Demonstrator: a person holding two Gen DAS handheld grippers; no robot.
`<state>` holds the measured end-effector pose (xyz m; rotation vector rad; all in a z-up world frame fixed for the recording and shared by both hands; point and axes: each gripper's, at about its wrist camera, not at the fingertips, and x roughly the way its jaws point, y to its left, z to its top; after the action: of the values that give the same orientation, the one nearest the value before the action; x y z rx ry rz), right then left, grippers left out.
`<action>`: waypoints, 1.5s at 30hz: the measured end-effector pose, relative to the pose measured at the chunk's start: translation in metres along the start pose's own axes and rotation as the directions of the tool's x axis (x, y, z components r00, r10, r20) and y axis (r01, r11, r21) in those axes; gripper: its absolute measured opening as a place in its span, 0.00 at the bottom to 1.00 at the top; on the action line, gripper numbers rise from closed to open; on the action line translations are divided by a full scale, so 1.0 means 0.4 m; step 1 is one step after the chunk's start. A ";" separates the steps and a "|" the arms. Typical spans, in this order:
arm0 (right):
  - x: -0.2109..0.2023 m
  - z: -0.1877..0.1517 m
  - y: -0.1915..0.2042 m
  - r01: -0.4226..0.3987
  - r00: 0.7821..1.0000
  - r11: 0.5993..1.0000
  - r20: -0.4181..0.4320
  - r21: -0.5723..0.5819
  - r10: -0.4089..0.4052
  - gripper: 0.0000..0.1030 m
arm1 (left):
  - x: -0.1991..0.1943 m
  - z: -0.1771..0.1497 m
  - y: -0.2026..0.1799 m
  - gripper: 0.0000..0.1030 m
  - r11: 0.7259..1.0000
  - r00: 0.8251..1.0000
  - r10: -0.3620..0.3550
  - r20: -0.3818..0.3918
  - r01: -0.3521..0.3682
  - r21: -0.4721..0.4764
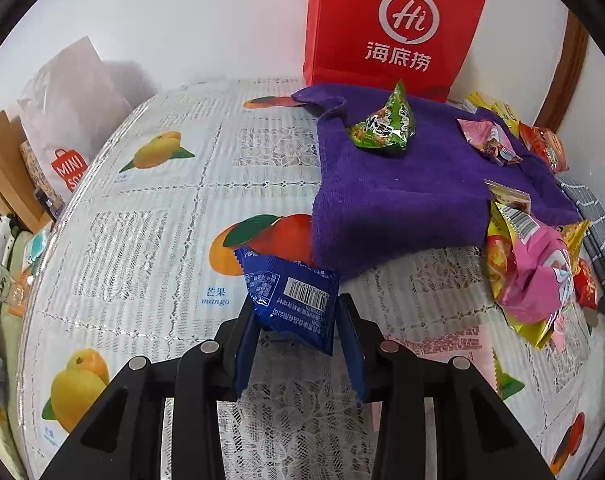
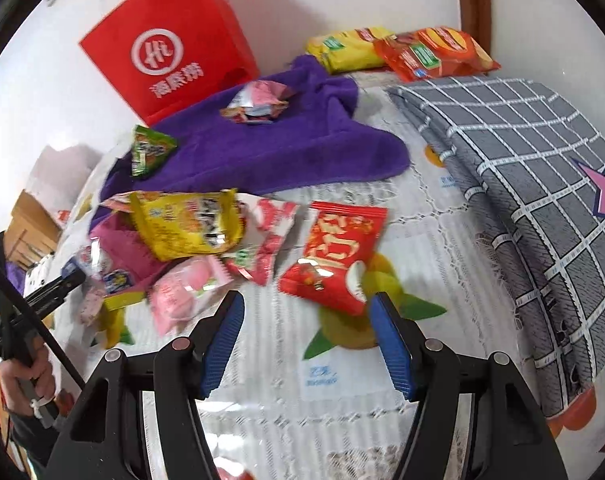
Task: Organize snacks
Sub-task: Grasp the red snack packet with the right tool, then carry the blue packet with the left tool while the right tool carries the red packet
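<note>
**Blue packet clamped on the left, right tongs spread over the red one**

The left gripper [image 1: 296,322] is grasping a blue snack packet [image 1: 292,298] between its blue pads, low in the centre of the left wrist view; the packet's barcode side is facing the camera and it is tilting up out of the jaws. The right gripper [image 2: 306,340] is standing released, its pads wide apart and holding nothing, with a red snack packet [image 2: 334,256] lying on the table just beyond them.

A table [image 1: 150,240] is filling most of both views, and a clear-covered lace cloth printed with mangoes and oranges is lying over it. A purple towel [image 1: 402,200] is spreading across the upper right of the left view, touching the foot of a red paper bag [image 1: 394,24] that is leaning on the white wall. A green triangular packet [image 1: 384,128] is sitting on the towel, and a small pink one [image 1: 488,142] is lying further right. A heap of yellow, pink and red snacks [image 2: 190,240] is crowding the left centre of the right view, partly overlapping the towel's near edge. Yellow and orange bags [image 2: 402,50] are lying by the wall at upper centre there, and a grey checked cloth [image 2: 522,184] is draping down the right side. At the left edge of the left view, a white shopping bag [image 1: 68,128] is standing beyond the table.
</note>
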<state>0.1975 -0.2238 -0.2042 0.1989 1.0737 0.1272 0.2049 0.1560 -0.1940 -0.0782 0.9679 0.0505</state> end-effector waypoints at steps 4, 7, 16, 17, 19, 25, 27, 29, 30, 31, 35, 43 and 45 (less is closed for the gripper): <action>0.033 0.022 -0.007 0.007 1.000 1.000 0.003 0.021 -0.007 0.57 | 0.009 -0.002 -0.002 0.35 1.000 1.000 -0.013 -0.010 0.013 -0.007; 0.059 0.037 -0.010 0.016 1.000 0.999 -0.007 0.045 -0.015 0.57 | 0.011 -0.003 -0.004 0.35 1.000 1.000 -0.014 -0.009 0.014 -0.003; 0.074 0.043 0.025 0.139 0.990 0.989 0.034 -0.046 -0.137 0.37 | -0.009 -0.001 -0.005 0.35 1.000 1.000 -0.008 0.015 0.008 -0.003; 0.067 0.040 0.023 0.134 0.991 0.990 0.033 -0.047 -0.132 0.37 | -0.015 -0.001 -0.005 0.35 1.000 1.000 -0.006 0.018 0.006 -0.001; 0.045 0.036 0.024 0.132 0.990 0.990 0.047 -0.045 -0.130 0.37 | -0.031 -0.001 -0.005 0.35 1.000 1.000 -0.003 0.025 0.003 -0.002; -0.052 0.044 0.043 0.109 0.989 0.993 0.110 -0.053 -0.103 0.37 | -0.100 0.012 -0.018 0.35 1.000 0.998 -0.006 0.060 0.006 0.000; -0.092 0.049 0.055 0.099 0.987 0.993 0.135 -0.062 -0.090 0.37 | -0.127 0.018 -0.025 0.35 1.000 0.997 -0.008 0.074 0.008 0.002; -0.132 0.057 0.068 0.090 0.984 0.993 0.159 -0.072 -0.078 0.37 | -0.153 0.026 -0.032 0.35 1.000 0.996 -0.013 0.086 0.012 0.002; -0.146 0.063 0.076 0.085 0.984 0.993 0.166 -0.076 -0.071 0.37 | -0.169 0.032 -0.036 0.35 1.000 0.996 -0.015 0.093 0.015 0.002; -0.163 0.068 0.081 0.076 0.983 0.994 0.176 -0.081 -0.061 0.37 | -0.184 0.038 -0.040 0.35 1.000 0.995 -0.017 0.101 0.017 0.002; -0.229 0.089 0.112 0.056 0.977 0.992 0.212 -0.111 -0.032 0.37 | -0.232 0.064 -0.056 0.35 1.000 0.991 -0.027 0.129 0.027 0.002; -0.278 0.138 0.168 0.020 0.973 0.988 0.230 -0.153 0.016 0.37 | -0.271 0.124 -0.093 0.35 0.999 0.989 -0.054 0.141 0.053 0.013; -0.278 0.160 0.183 0.003 0.973 0.987 0.226 -0.163 0.035 0.37 | -0.278 0.141 -0.101 0.35 0.998 0.988 -0.058 0.142 0.057 0.013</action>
<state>0.2009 -0.1810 -0.0629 0.0724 0.8279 0.2011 0.1911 0.1200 -0.0687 -0.0931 0.8227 -0.0014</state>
